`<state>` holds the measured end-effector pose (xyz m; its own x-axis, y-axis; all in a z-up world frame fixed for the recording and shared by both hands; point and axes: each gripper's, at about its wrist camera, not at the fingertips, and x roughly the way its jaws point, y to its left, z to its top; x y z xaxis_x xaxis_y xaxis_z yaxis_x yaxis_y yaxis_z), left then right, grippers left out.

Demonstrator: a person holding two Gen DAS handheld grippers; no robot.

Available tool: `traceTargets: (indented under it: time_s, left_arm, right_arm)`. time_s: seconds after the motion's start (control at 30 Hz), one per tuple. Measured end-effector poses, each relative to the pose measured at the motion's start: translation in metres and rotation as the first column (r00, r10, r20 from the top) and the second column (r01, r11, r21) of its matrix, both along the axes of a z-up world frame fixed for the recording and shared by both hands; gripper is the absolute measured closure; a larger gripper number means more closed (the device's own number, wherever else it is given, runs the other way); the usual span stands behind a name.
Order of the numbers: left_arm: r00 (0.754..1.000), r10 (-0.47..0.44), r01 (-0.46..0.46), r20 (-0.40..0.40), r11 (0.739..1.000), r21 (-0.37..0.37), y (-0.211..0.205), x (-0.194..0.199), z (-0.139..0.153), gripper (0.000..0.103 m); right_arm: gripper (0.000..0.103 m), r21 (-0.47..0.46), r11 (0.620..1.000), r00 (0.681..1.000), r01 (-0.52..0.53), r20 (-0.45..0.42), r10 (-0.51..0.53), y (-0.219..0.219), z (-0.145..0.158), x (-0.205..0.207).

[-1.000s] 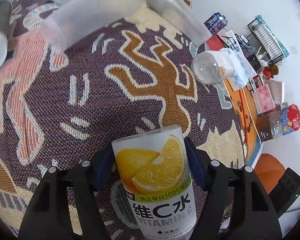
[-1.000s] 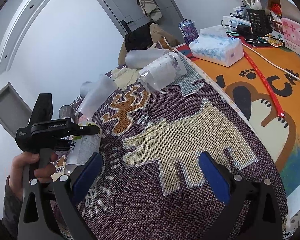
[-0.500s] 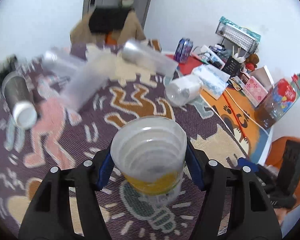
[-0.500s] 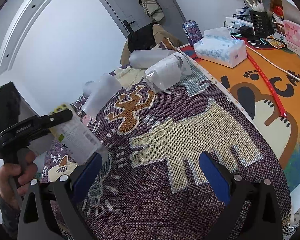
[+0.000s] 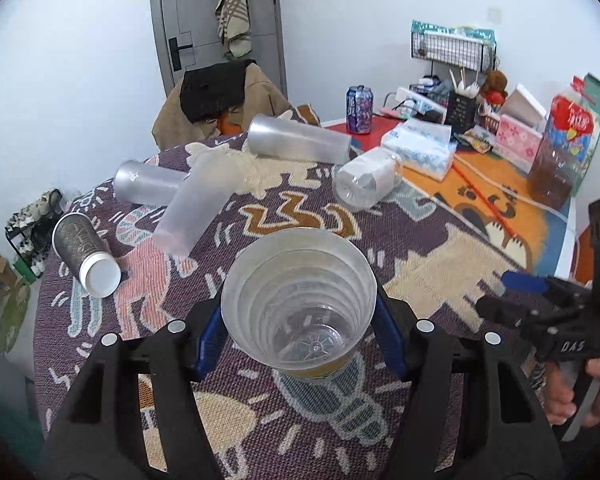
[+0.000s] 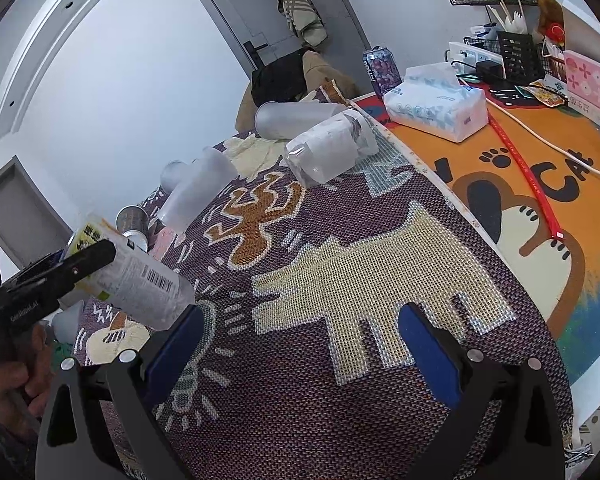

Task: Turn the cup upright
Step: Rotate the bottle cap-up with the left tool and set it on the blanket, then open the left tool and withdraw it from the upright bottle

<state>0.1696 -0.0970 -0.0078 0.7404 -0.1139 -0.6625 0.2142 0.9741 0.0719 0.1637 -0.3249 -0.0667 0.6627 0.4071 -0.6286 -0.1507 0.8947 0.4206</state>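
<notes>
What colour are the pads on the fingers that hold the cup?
Blue. The pads press both sides of the clear cup, seen best in the left wrist view.

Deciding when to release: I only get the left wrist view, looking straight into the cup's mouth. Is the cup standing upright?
Observer: No. Seen side-on from the right wrist view, the cup is clearly tilted in the left tool, with its lower end slanting down toward the mat.
Operator: Is the right tool free to steady it?
Observer: Yes. The right tool is wide open and holds nothing.
</notes>
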Motion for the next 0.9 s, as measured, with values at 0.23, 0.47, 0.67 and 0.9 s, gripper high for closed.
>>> traceTargets:
  time_s: [0.23, 0.47, 0.67, 0.9]
  left_arm:
    - [0.998, 0.022, -0.024, -0.063, 0.999, -0.023, 0.003, 0.005, -0.017, 0.039]
    - [0.998, 0.015, -0.018, -0.061, 0.999, -0.037, -0.002, 0.000, -0.012, 0.007]
    - [0.999, 0.016, -0.017, -0.030, 0.999, -0.047, -0.001, -0.013, 0.000, 0.006]
    - [0.999, 0.040, -0.039, 0.006, 0.996, -0.080, 0.009, -0.033, 0.011, 0.006]
  right_arm:
    - [0.007, -0.013, 1.000, 1.000, -0.003, -0.002, 0.003, 0.001, -0.001, -0.002]
    - [0.007, -0.023, 1.000, 1.000, 0.002, 0.012, -0.002, -0.002, 0.002, -0.011]
    - [0.008, -0.031, 0.999, 0.999, -0.008, 0.048, 0.010, 0.001, 0.013, -0.022]
    - [0.007, -0.051, 0.998, 0.995, -0.023, 0.095, 0.028, 0.008, 0.029, -0.039]
